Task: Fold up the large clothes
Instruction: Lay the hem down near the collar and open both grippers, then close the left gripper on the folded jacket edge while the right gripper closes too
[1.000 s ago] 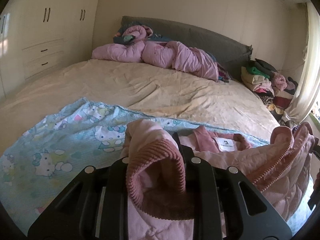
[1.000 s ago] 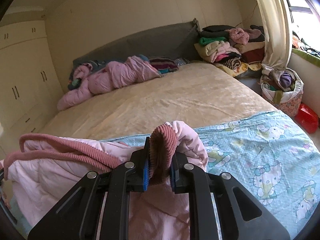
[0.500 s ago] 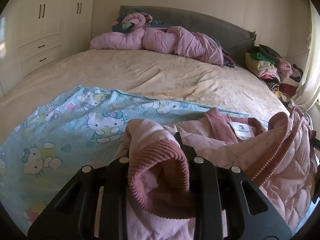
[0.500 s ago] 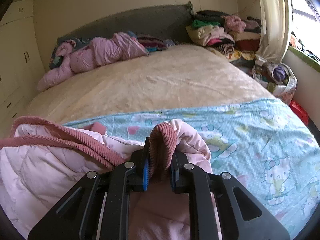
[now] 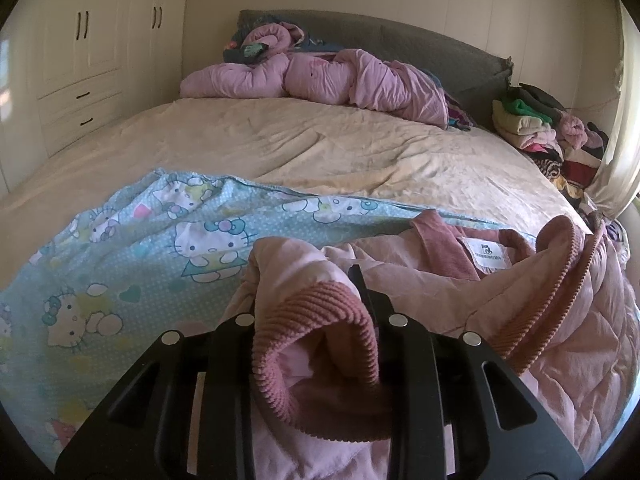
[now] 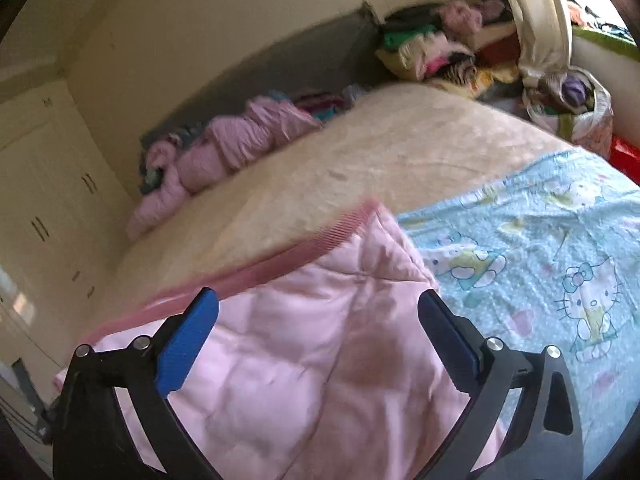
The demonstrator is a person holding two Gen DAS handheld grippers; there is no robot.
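A pink quilted jacket (image 5: 552,320) with dark-pink ribbed trim lies on a blue Hello Kitty sheet (image 5: 132,256) at the near end of the bed. My left gripper (image 5: 316,300) is shut on the jacket's ribbed sleeve cuff (image 5: 316,320), which bunches over the fingers. A white neck label (image 5: 486,254) faces up. In the right wrist view my right gripper (image 6: 320,316) is open, its blue-padded fingers (image 6: 188,336) spread just above the flat pink jacket (image 6: 304,364). It holds nothing.
The beige bedspread (image 5: 320,144) stretches to a grey headboard (image 5: 400,44), with a crumpled pink duvet (image 5: 320,76) against it. Stacked clothes (image 5: 536,128) sit at the far right by a curtain. White wardrobes (image 5: 92,60) stand left. A full bag (image 6: 576,108) sits beside the bed.
My right gripper has let go of the ribbed cuff and opened wide; the jacket now lies flat beneath it. My left gripper keeps its hold and has barely moved.
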